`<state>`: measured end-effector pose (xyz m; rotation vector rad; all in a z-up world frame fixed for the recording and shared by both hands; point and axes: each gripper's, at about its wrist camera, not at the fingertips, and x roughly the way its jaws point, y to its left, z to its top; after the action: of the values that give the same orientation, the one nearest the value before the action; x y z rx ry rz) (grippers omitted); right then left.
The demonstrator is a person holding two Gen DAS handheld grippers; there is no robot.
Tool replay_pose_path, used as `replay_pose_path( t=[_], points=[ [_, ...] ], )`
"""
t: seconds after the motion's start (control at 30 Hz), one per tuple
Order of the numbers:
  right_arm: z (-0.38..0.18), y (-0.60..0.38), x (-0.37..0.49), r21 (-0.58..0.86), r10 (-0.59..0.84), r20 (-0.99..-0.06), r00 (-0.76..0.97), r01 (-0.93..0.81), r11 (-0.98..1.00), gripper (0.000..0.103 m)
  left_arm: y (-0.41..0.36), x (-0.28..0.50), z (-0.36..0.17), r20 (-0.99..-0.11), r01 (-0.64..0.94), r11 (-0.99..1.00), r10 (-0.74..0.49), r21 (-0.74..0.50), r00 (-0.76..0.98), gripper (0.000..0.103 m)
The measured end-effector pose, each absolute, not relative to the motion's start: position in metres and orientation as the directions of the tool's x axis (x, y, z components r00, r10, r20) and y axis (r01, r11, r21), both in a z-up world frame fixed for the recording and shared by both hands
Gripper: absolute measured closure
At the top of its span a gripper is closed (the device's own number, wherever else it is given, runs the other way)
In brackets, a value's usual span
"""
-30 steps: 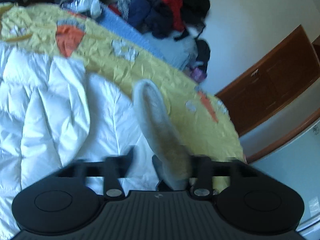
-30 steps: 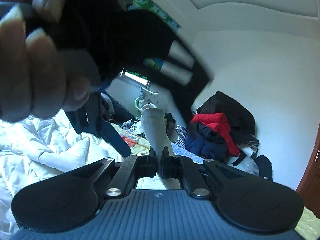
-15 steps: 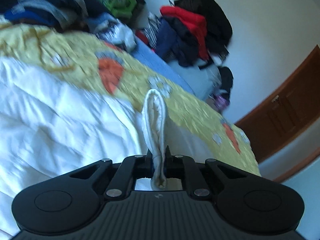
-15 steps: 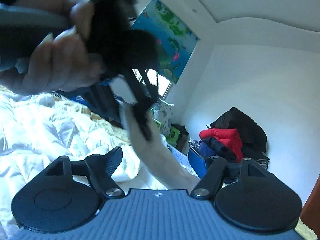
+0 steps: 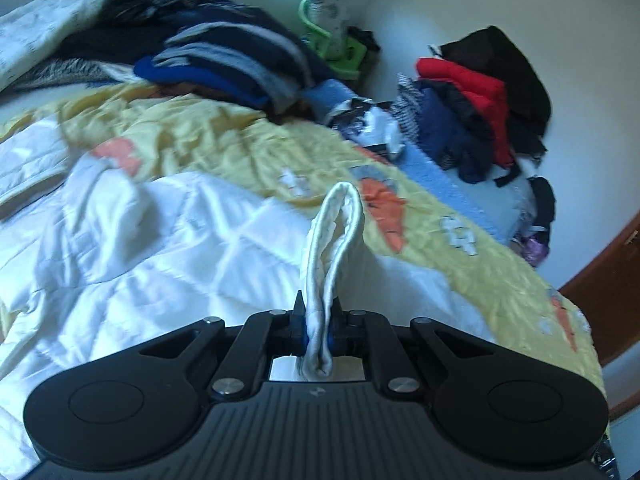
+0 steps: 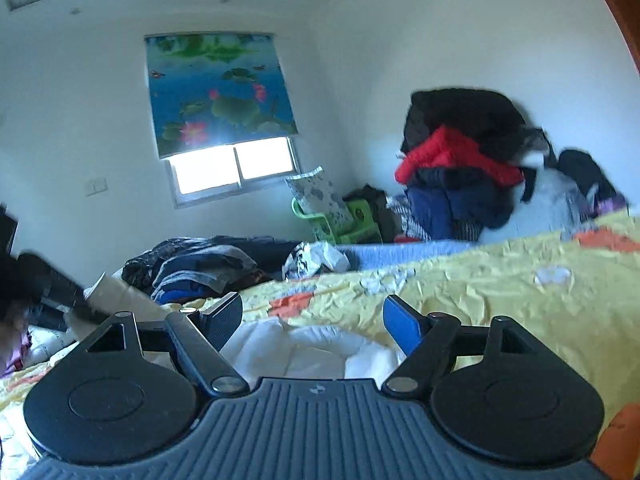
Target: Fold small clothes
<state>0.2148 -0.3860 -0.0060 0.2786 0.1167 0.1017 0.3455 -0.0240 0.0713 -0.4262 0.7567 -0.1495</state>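
My left gripper (image 5: 318, 320) is shut on a small white sock (image 5: 334, 236). The sock is doubled over and its loop sticks up in front of the jaws, above the white quilt (image 5: 160, 248). My right gripper (image 6: 312, 316) is open and empty, held above the bed. At the far left of the right wrist view, the left gripper (image 6: 60, 296) shows as a dark blur with the pale sock (image 6: 120, 294) beside it.
A yellow bedspread (image 5: 224, 140) with orange patches lies under the quilt. A pile of dark folded clothes (image 5: 224, 60) sits at the head of the bed. Red, navy and black clothes (image 5: 476, 100) are heaped by the wall. A wooden door (image 5: 612, 280) is at right.
The right gripper let go of the sock, opened and swung away to face the window. The left gripper closed on the sock and now holds it alone, tilted up toward the head of the bed.
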Motion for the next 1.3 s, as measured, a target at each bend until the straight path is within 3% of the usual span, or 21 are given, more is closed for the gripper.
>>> replay_pose_path(
  t=[0.17,0.43,0.77,0.87,0.93,0.97,1.07,1.17,1.3],
  points=[
    [-0.023,-0.378,0.232,0.317,0.170,-0.191,0.967,-0.103,0.943,0.022,-0.009,0.345,0.053,-0.675,-0.052,0.915,-0.256,-0.400,0.692,0.095],
    [-0.054,-0.341,0.260,0.229,0.249,-0.443,0.861,-0.159,0.960,0.015,0.005,0.351,0.040,-0.738,-0.102,0.920,-0.233,-0.378,0.633,0.095],
    [-0.065,-0.332,0.263,0.217,0.281,-0.482,0.830,-0.198,0.956,0.012,-0.019,0.360,0.011,-0.782,-0.078,0.987,-0.060,-0.138,0.621,0.092],
    [-0.064,-0.333,0.263,0.221,0.288,-0.481,0.828,-0.204,0.954,0.010,-0.023,0.353,0.016,-0.770,-0.056,0.995,-0.028,-0.083,0.638,0.076],
    [-0.063,-0.335,0.264,0.228,0.291,-0.482,0.827,-0.202,0.953,0.008,-0.019,0.346,0.028,-0.752,-0.090,0.994,0.016,-0.057,0.658,0.045],
    [-0.063,-0.336,0.264,0.234,0.293,-0.480,0.827,-0.201,0.951,0.008,-0.017,0.338,0.038,-0.713,-0.127,0.991,0.055,-0.048,0.699,0.040],
    [-0.060,-0.345,0.261,0.281,0.294,-0.440,0.849,-0.180,0.943,0.011,-0.016,0.304,0.070,-0.486,-0.223,0.974,0.172,-0.049,0.857,0.018],
    [-0.053,-0.361,0.255,0.383,0.302,-0.351,0.886,-0.159,0.910,0.011,-0.038,0.294,0.081,-0.381,-0.138,0.990,0.119,-0.021,0.917,0.014],
    [-0.044,-0.367,0.248,0.455,0.336,-0.272,0.902,-0.187,0.870,0.007,-0.081,0.305,0.058,-0.440,0.014,0.997,0.019,0.071,0.898,0.014]
  ],
)
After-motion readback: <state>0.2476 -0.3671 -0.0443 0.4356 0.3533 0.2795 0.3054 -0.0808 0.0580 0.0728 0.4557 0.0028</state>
